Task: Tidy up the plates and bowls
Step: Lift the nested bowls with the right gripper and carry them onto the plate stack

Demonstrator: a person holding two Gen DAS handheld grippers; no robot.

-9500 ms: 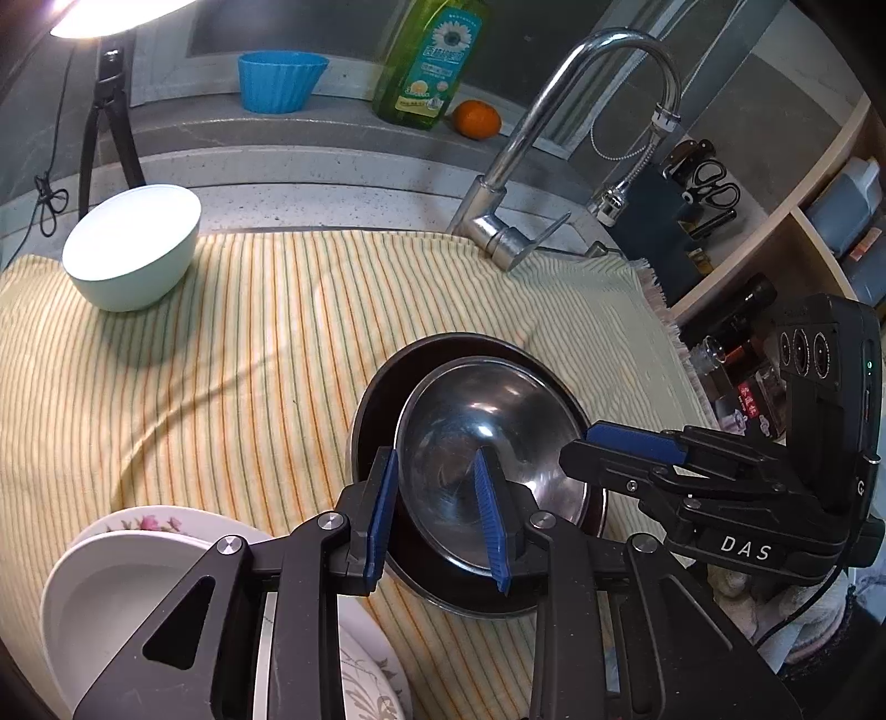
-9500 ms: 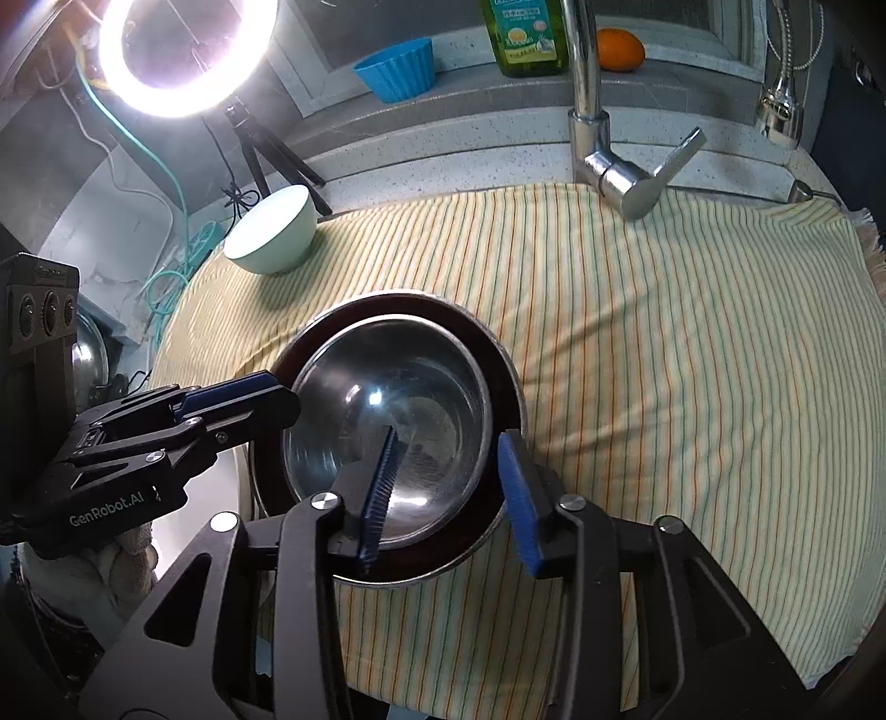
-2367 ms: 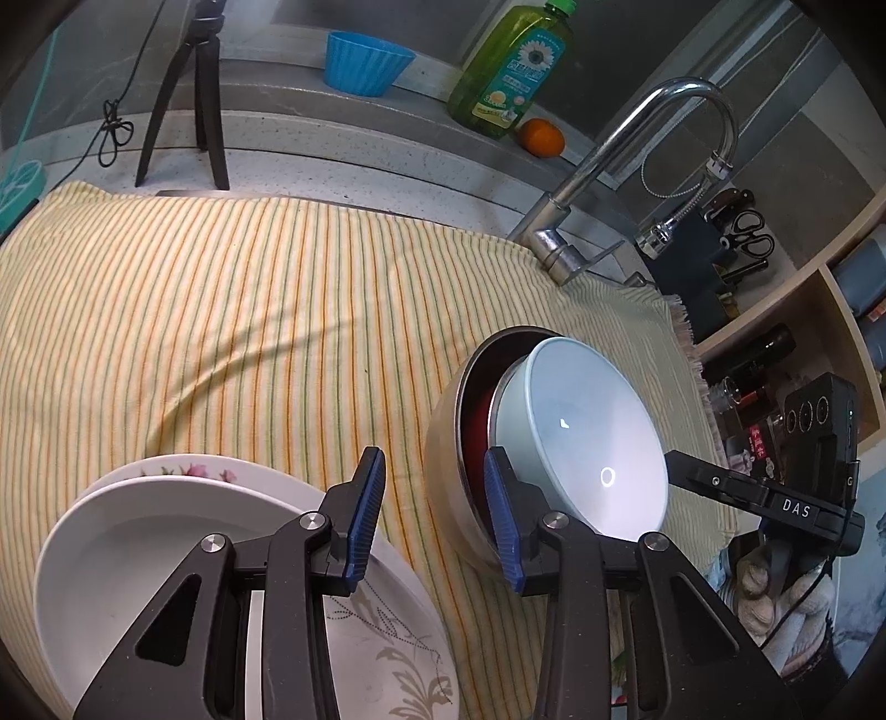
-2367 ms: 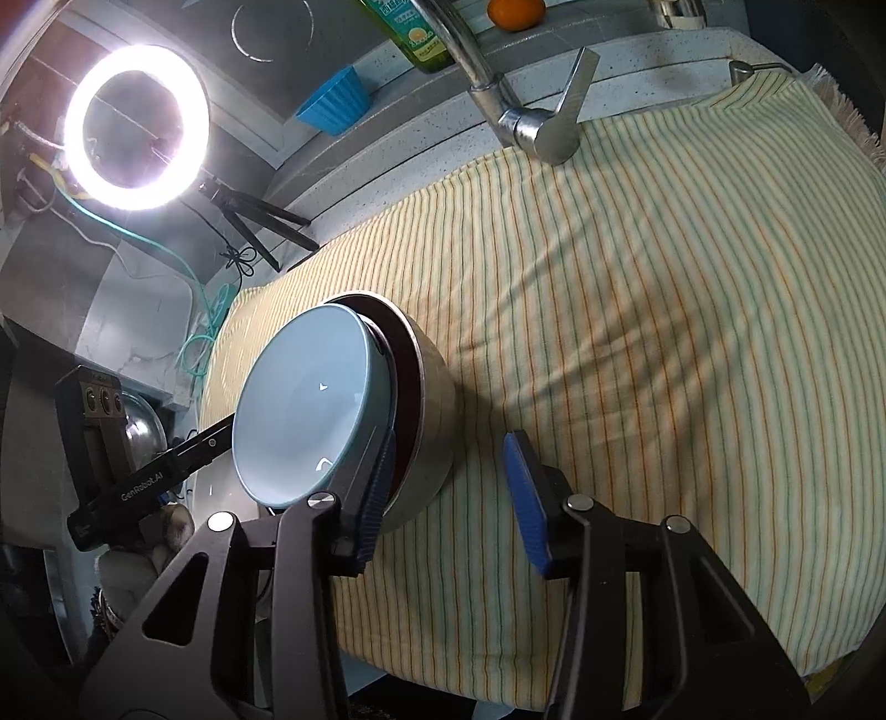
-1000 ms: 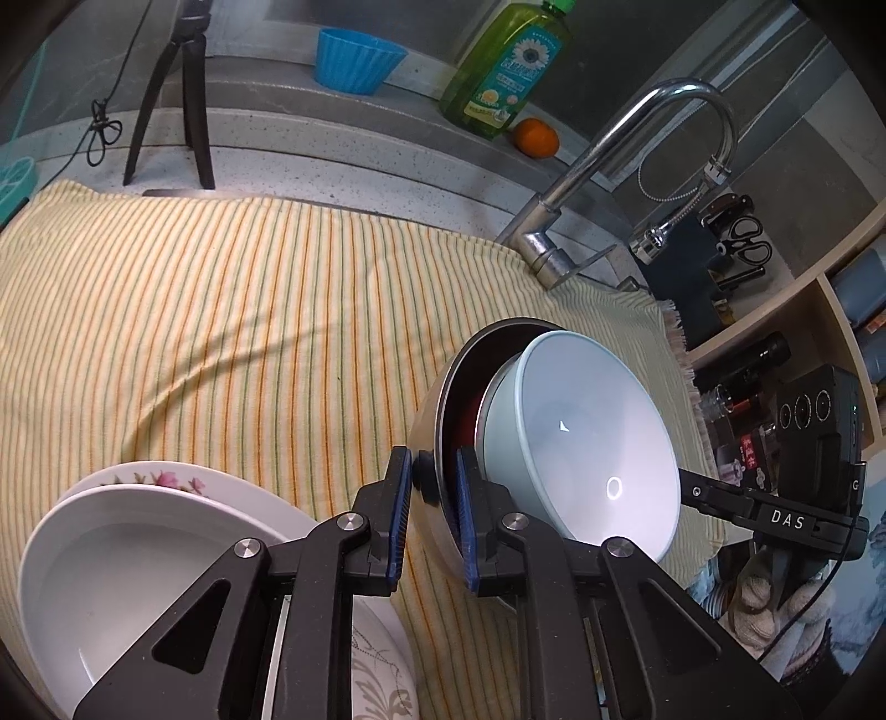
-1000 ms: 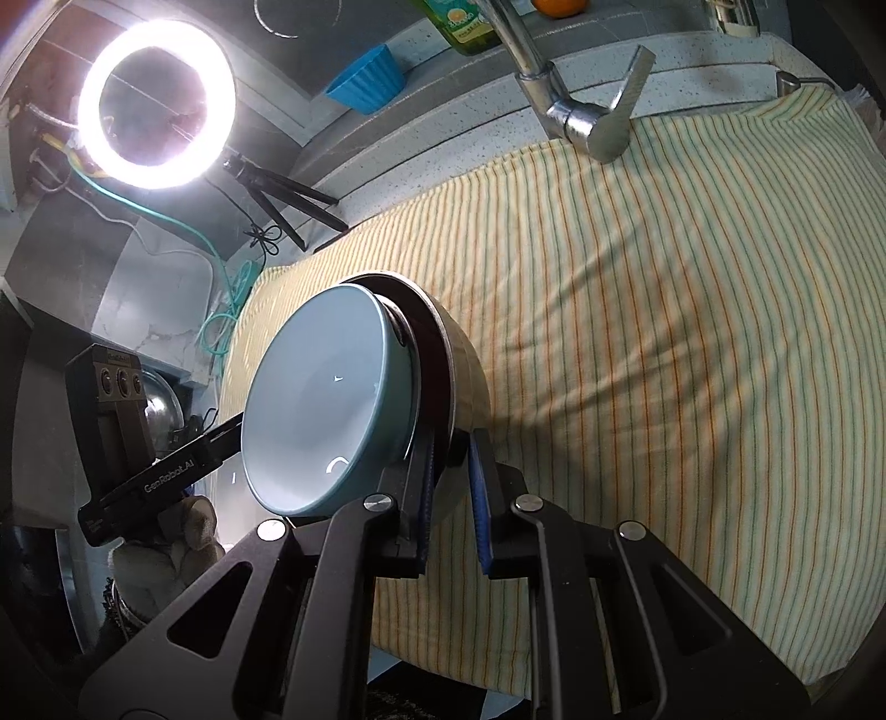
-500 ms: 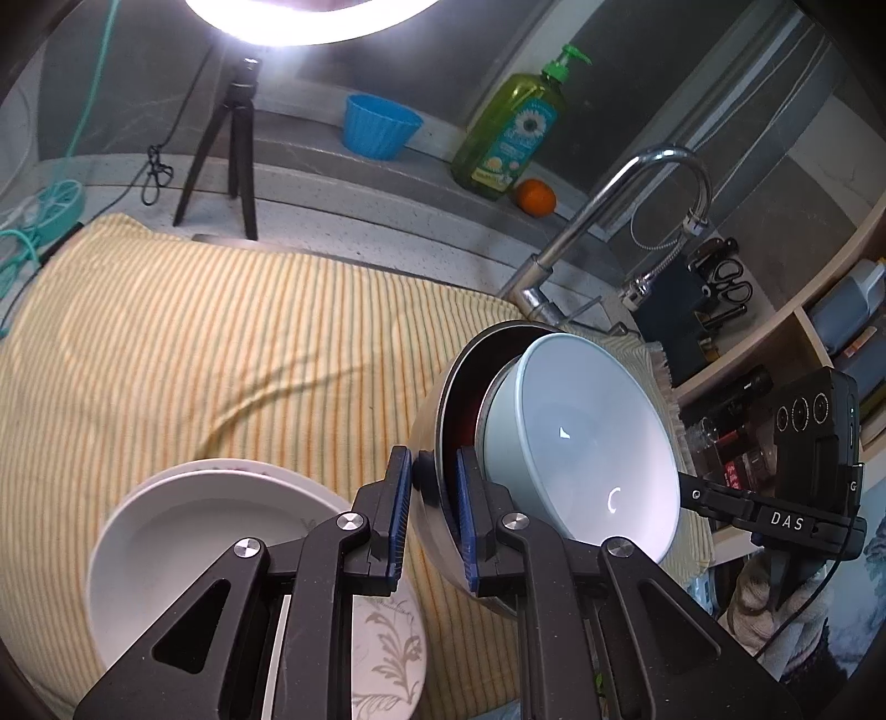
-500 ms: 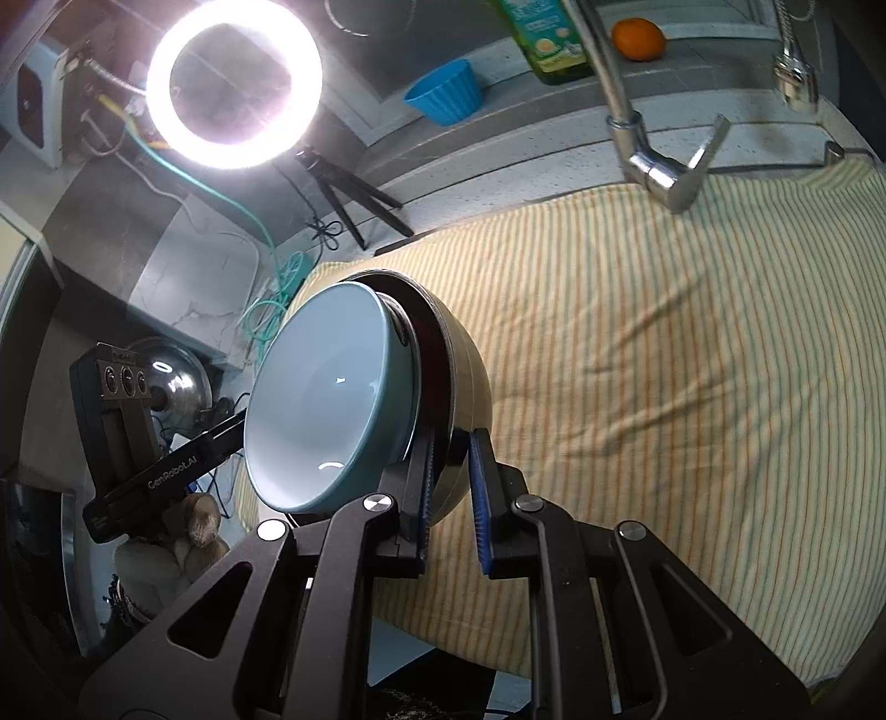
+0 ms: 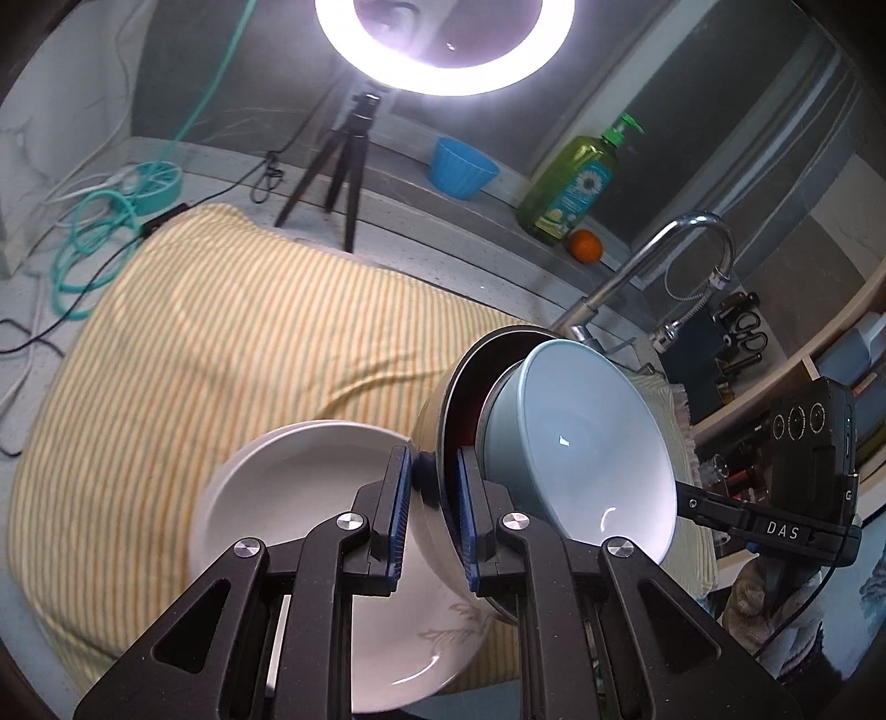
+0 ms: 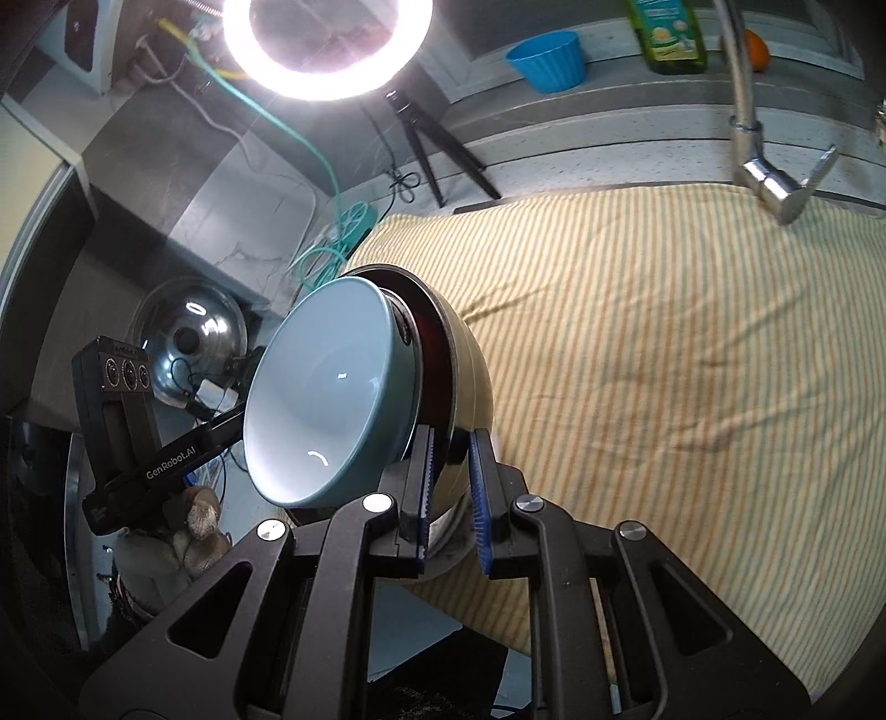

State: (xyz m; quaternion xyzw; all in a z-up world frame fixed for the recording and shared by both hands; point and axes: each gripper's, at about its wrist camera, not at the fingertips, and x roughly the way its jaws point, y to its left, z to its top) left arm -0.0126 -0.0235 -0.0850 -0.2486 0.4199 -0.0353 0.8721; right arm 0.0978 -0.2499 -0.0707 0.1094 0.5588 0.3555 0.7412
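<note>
A stack of nested bowls hangs in the air between both grippers: a cream outer bowl (image 9: 429, 421) with a dark red inside, and a pale blue bowl (image 9: 587, 443) on top. My left gripper (image 9: 433, 487) is shut on the outer bowl's rim. My right gripper (image 10: 449, 476) is shut on the opposite rim of the outer bowl (image 10: 470, 365); the pale blue bowl (image 10: 326, 387) tilts toward the left. White plates (image 9: 310, 498) lie stacked on the striped cloth (image 9: 194, 343) below the left gripper.
A ring light (image 9: 437, 44) on a tripod (image 9: 338, 160) stands at the back. A blue cup (image 9: 462, 166), soap bottle (image 9: 576, 188) and orange (image 9: 587, 246) sit on the ledge. The faucet (image 9: 653, 266) rises at the right. A steel lid (image 10: 188, 338) lies at the left.
Both grippers closed on the outer bowl's rim about a second ago and have since lifted the bowl stack up from the cloth and carried it toward the white plates.
</note>
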